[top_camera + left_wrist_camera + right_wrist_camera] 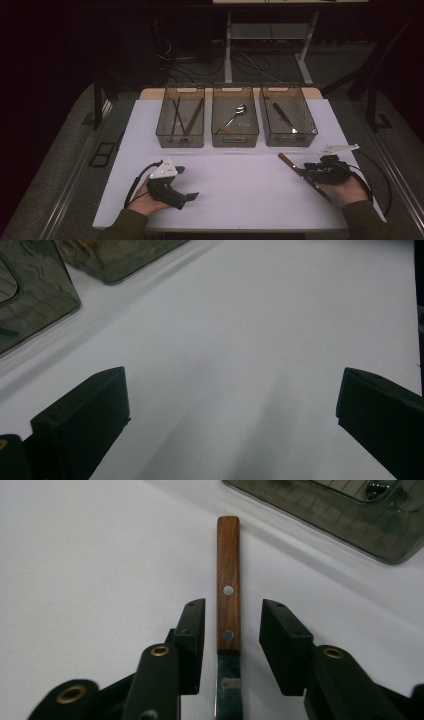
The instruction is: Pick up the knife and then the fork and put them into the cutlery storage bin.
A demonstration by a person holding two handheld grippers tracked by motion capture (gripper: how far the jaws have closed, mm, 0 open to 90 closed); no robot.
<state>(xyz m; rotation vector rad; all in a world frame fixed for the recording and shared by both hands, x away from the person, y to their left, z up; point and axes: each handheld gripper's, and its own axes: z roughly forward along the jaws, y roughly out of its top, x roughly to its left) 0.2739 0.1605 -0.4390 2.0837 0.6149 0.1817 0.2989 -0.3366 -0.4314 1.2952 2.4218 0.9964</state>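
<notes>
Knife [228,605], between parted right tool [230,630] jaws

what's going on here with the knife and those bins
A person holds a gripper in each hand at a white table. The right gripper is lowered over a wooden-handled knife lying on the table, its open jaws on either side of the handle, not yet closed. The left gripper is open and holds nothing. Three bins sit at the back: chopsticks in the left one, a spoon in the middle one, another knife in the right one.
</notes>
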